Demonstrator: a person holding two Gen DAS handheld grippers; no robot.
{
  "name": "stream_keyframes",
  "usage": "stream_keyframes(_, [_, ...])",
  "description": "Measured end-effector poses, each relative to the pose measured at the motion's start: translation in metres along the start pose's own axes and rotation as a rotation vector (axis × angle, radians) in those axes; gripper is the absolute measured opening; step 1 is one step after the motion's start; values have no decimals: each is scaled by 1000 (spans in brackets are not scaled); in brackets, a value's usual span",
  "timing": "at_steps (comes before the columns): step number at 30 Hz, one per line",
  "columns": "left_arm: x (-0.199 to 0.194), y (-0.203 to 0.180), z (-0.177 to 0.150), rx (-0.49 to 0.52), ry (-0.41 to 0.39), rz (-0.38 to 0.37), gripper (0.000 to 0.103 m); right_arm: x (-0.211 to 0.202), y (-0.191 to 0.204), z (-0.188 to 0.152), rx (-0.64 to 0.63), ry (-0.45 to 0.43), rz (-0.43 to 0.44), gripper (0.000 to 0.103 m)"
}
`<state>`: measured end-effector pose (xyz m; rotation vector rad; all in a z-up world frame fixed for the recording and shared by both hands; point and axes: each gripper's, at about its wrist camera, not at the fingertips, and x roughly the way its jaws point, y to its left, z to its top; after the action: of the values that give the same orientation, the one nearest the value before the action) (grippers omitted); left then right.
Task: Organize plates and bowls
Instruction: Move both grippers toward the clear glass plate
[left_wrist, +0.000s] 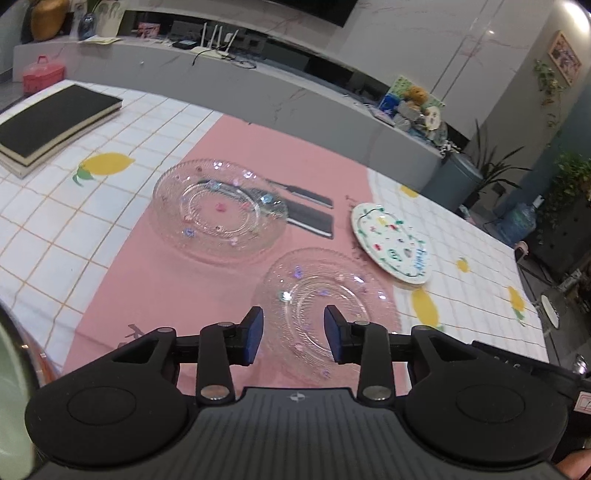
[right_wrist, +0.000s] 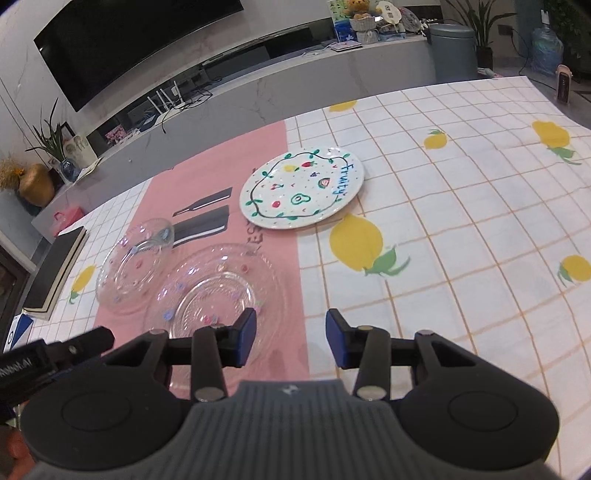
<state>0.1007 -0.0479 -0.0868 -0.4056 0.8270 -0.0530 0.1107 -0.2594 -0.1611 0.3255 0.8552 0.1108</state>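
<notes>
Plates all sit flat on the tablecloth (right_wrist: 461, 221): two clear glass ones side by side on the pink strip, near glass plate (left_wrist: 321, 310) and far glass plate (left_wrist: 218, 210), plus a white fruit-print plate (right_wrist: 301, 186) just past them. Left gripper (left_wrist: 293, 338) hovers over the near one, fingers apart, nothing between them. Right gripper (right_wrist: 291, 338) is beside that plate's edge, fingers also apart and empty.

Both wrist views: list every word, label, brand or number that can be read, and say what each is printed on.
"Fruity", blue letters on the white painted plate; in the left wrist view the same word is blurred.
Dark lettering on the pink runner beside that plate: partly covered, not readable.
White lettering on the left gripper's body at the right wrist view's edge: upside down, unreadable.
Red-framed label at the left wrist view's right edge: cut off, unreadable.
Nothing else legible.
</notes>
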Motion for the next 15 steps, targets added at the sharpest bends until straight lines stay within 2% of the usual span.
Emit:
stream_keyframes(7, [32, 7, 2, -20, 21, 25, 41, 33, 2, 10, 6, 32, 46, 30])
stream_keyframes(15, [53, 20, 2, -62, 41, 27, 41, 55, 1, 13, 29, 56, 76, 20])
